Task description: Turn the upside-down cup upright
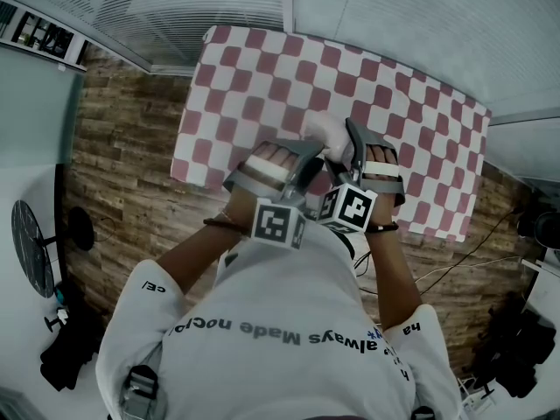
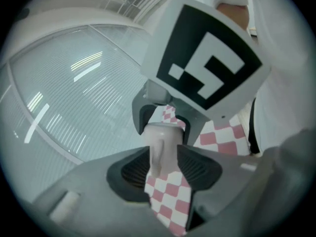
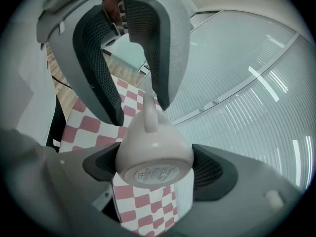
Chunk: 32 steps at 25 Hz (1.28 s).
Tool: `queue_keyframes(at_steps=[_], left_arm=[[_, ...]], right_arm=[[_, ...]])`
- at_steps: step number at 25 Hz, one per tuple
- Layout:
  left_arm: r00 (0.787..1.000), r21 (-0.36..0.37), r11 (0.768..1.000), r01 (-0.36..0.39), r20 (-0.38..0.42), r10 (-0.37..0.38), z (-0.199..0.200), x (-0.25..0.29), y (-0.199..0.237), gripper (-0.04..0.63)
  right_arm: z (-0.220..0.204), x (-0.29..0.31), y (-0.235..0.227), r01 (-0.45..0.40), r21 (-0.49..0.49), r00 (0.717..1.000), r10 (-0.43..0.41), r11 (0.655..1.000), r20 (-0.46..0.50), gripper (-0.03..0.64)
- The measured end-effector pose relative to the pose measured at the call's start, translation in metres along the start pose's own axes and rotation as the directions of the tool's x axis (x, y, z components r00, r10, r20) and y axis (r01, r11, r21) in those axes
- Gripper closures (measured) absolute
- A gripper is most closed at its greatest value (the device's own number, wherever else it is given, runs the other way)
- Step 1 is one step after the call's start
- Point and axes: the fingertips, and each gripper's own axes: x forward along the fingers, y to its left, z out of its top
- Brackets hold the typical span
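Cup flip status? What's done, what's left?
Done: right tongs clamped on the cup body. In hand: cup tilted, labelled base facing back toward the right gripper view's camera; left tongs open around its handle. Left: rotate it mouth-up and stand it on the checked cloth.

This looks like an office or test room rather than a home: ribbed glass partition walls [image 1: 394, 24] in pale frames run just beyond the far edge of the table [image 1: 468, 160] (a red-and-white checked cloth [image 1: 254, 68] covers it), and the floor [image 1: 114, 164] is laid in wood-look planks. Off the table's left edge a black fan [image 1: 33, 248] stands on the floor, with a shelf [image 1: 39, 31] of small items farther back. Off its right edge, loose cables [image 1: 455, 269] trail towards dark gear [image 1: 525, 348] heaped on the floor.
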Motion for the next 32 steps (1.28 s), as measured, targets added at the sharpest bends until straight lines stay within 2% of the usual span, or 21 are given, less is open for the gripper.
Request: queue_keyframes(at_steps=[2,3,5,7,9,11,14,16,17,19,20,22,26,29,32], left_arm=[[0.999,-0.107,0.994,0.018,0.042,-0.014,-0.001,-0.002,0.002,0.402],[0.997,-0.177,0.984,0.035,0.072,-0.022,-0.002,-0.004,0.004,0.392],[0.989,-0.326,0.942,0.077,0.142,-0.032,-0.003,-0.009,0.008,0.364],[0.979,-0.447,0.888,0.108,0.203,-0.017,-0.004,-0.014,0.015,0.350],[0.969,-0.543,0.829,0.132,0.248,0.008,-0.007,-0.019,0.020,0.335],[0.956,-0.632,0.757,0.168,0.292,0.031,-0.009,-0.022,0.025,0.314],[0.929,-0.745,0.621,0.244,0.363,0.071,-0.014,-0.025,0.033,0.270],[0.907,-0.789,0.538,0.297,0.410,0.101,-0.018,-0.025,0.037,0.251],[0.894,-0.799,0.506,0.325,0.434,0.111,-0.020,-0.024,0.038,0.242],[0.864,-0.796,0.462,0.392,0.491,0.114,-0.023,-0.022,0.038,0.242],[0.844,-0.781,0.450,0.432,0.526,0.104,-0.023,-0.020,0.037,0.242],[0.794,-0.732,0.441,0.519,0.604,0.067,-0.020,-0.019,0.034,0.244],[0.694,-0.620,0.449,0.644,0.720,0.000,-0.017,-0.018,0.029,0.268],[0.647,-0.565,0.469,0.679,0.762,-0.019,-0.017,-0.017,0.026,0.351],[0.594,-0.511,0.477,0.715,0.804,-0.029,-0.011,-0.021,0.025,0.398]], right_arm=[[-0.001,-0.002,-0.003,0.008,0.000,1.000,-0.008,1.000,0.002,0.172],[-0.002,-0.002,-0.005,0.010,0.001,1.000,-0.010,1.000,0.002,0.172],[-0.002,-0.004,-0.006,0.013,0.005,1.000,-0.013,1.000,0.004,0.172],[-0.002,-0.006,-0.007,0.020,0.010,1.000,-0.020,1.000,0.007,0.172],[-0.002,-0.008,-0.009,0.029,0.014,1.000,-0.029,0.999,0.009,0.172],[-0.002,-0.011,-0.011,0.039,0.019,0.999,-0.039,0.999,0.013,0.172],[-0.001,-0.015,-0.014,0.048,0.031,0.998,-0.049,0.998,0.027,0.172],[0.001,-0.019,-0.015,0.054,0.038,0.998,-0.056,0.998,0.038,0.172],[0.003,-0.022,-0.016,0.057,0.042,0.997,-0.058,0.998,0.046,0.172],[0.006,-0.026,-0.017,0.060,0.051,0.996,-0.063,0.997,0.063,0.172],[0.007,-0.028,-0.017,0.061,0.059,0.995,-0.065,0.996,0.073,0.172],[0.010,-0.031,-0.017,0.063,0.075,0.993,-0.070,0.995,0.090,0.172],[0.015,-0.038,-0.018,0.054,0.083,0.991,-0.064,0.995,0.114,0.172],[0.020,-0.044,-0.015,0.036,0.094,0.989,-0.049,0.995,0.142,0.172],[0.021,-0.048,-0.014,0.021,0.112,0.986,-0.039,0.994,0.164,0.172]])
